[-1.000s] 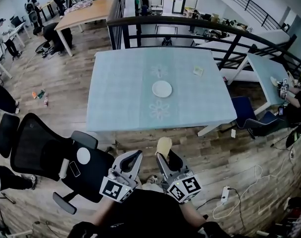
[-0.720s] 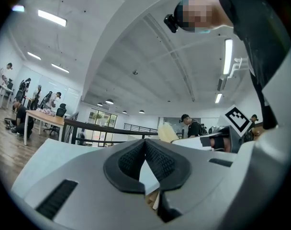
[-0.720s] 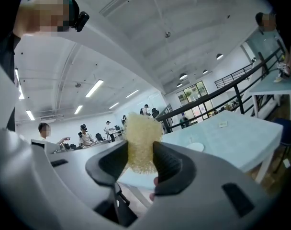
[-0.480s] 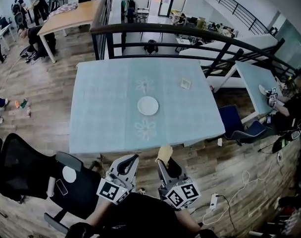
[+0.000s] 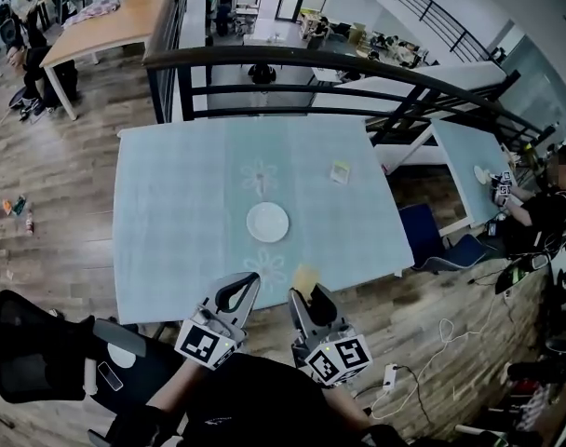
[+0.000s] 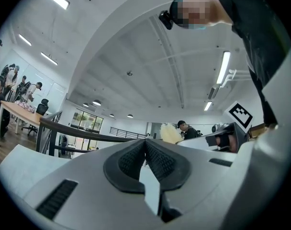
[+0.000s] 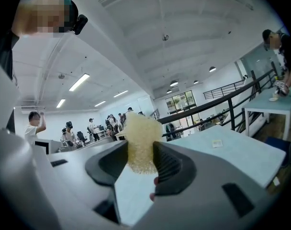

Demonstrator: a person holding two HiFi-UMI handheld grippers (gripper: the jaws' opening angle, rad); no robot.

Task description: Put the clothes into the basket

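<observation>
Pinching a yellow spongy piece (image 7: 139, 140) mid-body, your right gripper (image 7: 140, 163) carries something likely light and squashy. Your left gripper (image 6: 145, 153) is pressed together, empty.

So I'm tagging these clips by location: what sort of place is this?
Probably an open-plan office or lab, on a mezzanine: a black railing overlooks a lower level, an office chair stands by a cloth-covered table, and a person works at another table.
</observation>
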